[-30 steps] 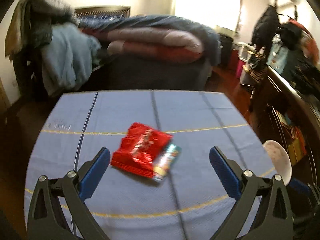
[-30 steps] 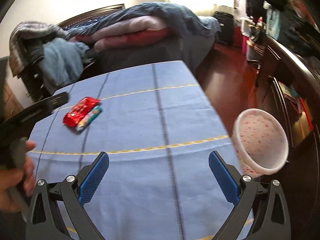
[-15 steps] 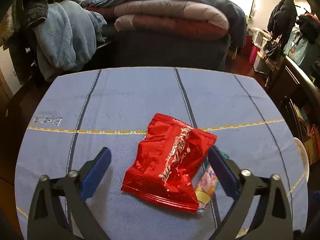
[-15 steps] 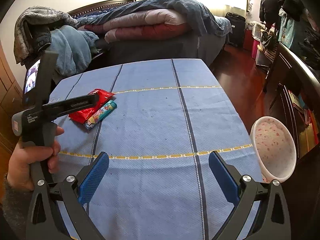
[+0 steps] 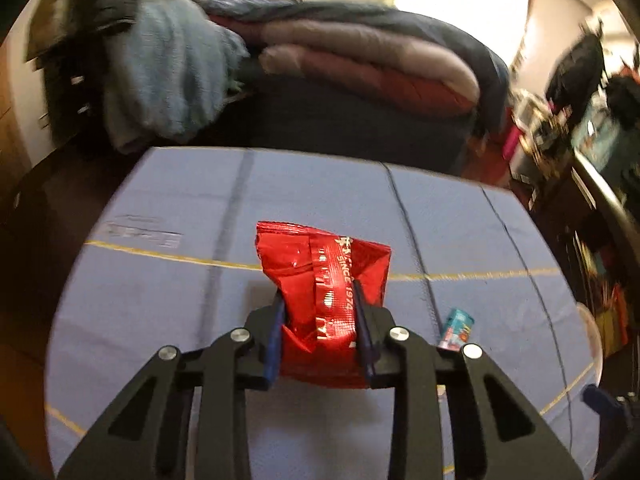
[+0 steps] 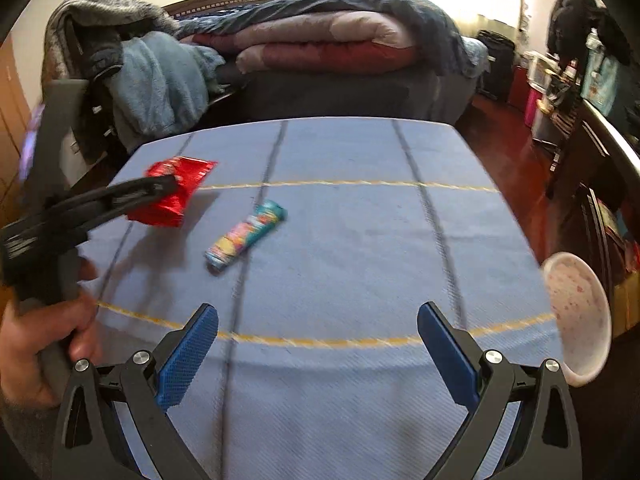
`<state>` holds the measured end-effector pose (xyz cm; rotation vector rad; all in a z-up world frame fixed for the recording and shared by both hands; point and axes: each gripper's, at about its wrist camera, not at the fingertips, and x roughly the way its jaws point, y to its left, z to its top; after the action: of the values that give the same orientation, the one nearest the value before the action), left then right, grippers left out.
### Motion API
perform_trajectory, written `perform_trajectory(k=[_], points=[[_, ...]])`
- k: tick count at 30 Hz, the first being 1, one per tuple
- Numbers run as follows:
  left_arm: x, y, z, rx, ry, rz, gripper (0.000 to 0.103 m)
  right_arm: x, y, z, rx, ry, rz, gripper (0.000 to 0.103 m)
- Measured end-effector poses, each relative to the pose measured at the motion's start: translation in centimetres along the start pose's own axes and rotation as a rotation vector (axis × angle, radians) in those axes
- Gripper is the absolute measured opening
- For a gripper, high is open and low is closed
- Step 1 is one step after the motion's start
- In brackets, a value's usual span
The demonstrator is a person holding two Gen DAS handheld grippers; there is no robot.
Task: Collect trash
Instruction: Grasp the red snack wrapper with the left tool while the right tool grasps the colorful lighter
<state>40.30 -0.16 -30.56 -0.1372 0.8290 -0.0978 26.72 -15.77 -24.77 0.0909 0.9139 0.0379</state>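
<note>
Left gripper (image 5: 320, 320) clamped on red wrapper (image 5: 324, 272), raised off table (image 6: 360, 240) | right gripper (image 6: 318, 344) fingers wide apart, empty, level

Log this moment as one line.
left gripper: shut on red snack wrapper | right gripper: open | colorful candy wrapper: on tablecloth | bin: right edge

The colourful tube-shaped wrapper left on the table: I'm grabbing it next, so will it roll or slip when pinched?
The colourful wrapper looks flattened and crinkled, so it probably will not roll. It seems thin and light, likely to skid on the blue cloth if nudged. The open right gripper should probably close across its narrow width.
</note>
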Motion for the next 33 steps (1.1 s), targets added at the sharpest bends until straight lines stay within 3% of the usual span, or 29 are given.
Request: perform_trajectory(k=[5,12,16,20,23,25,27,33], points=[[-3.0,4.4,0.0,-0.081,-0.044,0.027,0.031,3.1,2.9,1.9,0.008,0.025,0.035,0.099],[-4.6,7.6,-0.2,-0.108,-0.060,0.039,0.032,6.8,5.5,3.3,0.054,0.045,0.005,0.098],[-4.6,8.3,-0.3,-0.113,-0.064,0.025,0.032,8.2,6.5,3.7,0.043,0.070,-0.047,0.084],[-4.5,8.4,-0.5,-0.111,-0.064,0.012,0.033,8.4,7.3,3.9,0.012,0.059,-0.084,0.077],[-4.6,8.3,-0.5,-0.110,-0.064,0.002,0.033,8.1,7.5,3.9,-0.010,0.048,-0.071,0.055],[-4.9,8.4,-0.6,-0.107,-0.068,0.001,0.033,7.8,7.7,3.8,-0.024,0.050,-0.057,0.033],[-5.4,8.2,-0.6,-0.109,-0.073,-0.005,0.033,7.6,7.6,3.8,-0.026,0.055,-0.042,0.023],[-7.1,7.6,-0.8,-0.094,-0.091,-0.008,0.033,6.1,6.3,2.9,-0.004,0.062,0.050,0.022]])
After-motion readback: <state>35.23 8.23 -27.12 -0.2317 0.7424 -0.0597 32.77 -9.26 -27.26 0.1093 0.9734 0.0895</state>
